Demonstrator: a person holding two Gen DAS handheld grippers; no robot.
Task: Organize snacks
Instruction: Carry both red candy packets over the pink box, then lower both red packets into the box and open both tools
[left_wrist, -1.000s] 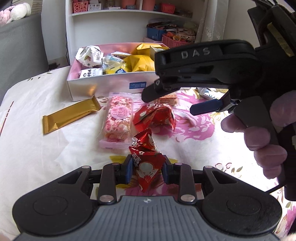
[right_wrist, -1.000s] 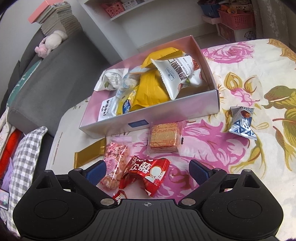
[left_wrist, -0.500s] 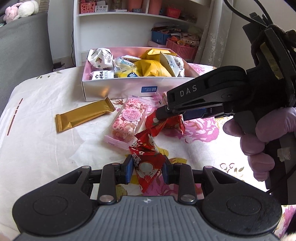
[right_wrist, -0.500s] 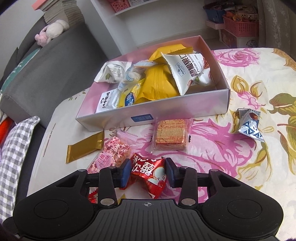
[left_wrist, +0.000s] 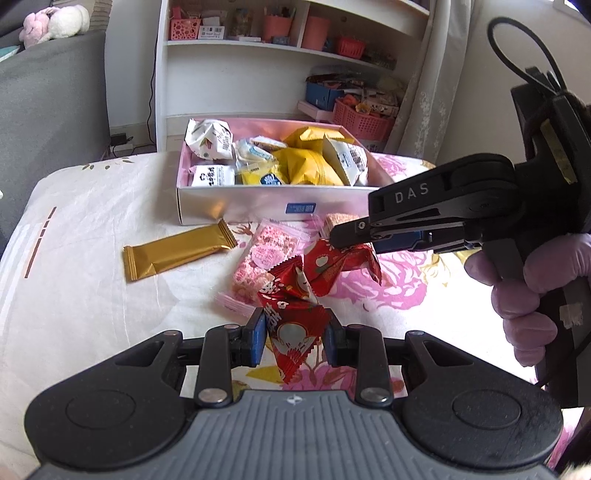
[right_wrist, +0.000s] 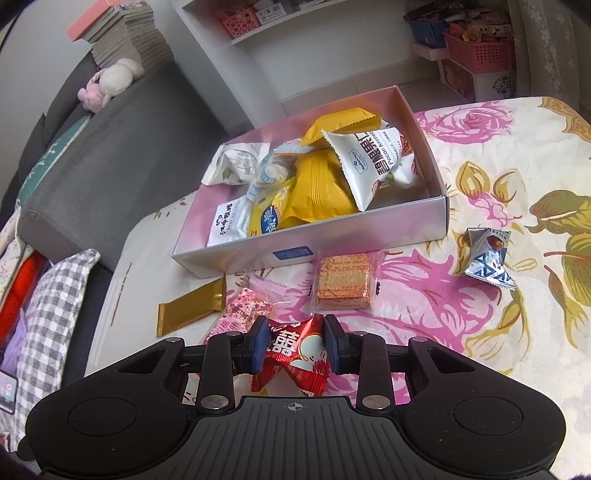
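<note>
Two red foil snack packets are in hand. My left gripper (left_wrist: 295, 328) is shut on one red packet (left_wrist: 286, 295), which hangs a little above the flowered tablecloth. Just beyond it, my right gripper (left_wrist: 352, 240) comes in from the right, held by a gloved hand. In the right wrist view, the right gripper (right_wrist: 295, 343) has its jaws closing on the second red packet (right_wrist: 295, 356), and both pads press its sides. A pink-lined box (right_wrist: 369, 236) with several white and yellow snack bags stands behind.
Loose on the cloth lie a gold bar (right_wrist: 192, 310), a pink candy packet (right_wrist: 243, 314), a wafer pack (right_wrist: 345, 282) and a silver-blue packet (right_wrist: 487, 258). A grey sofa is at the left, and white shelves with baskets stand behind the table.
The right jaws went from wide open around the second red packet to pressed on it. The left gripper rose a little with its packet, so the table looks farther below.
</note>
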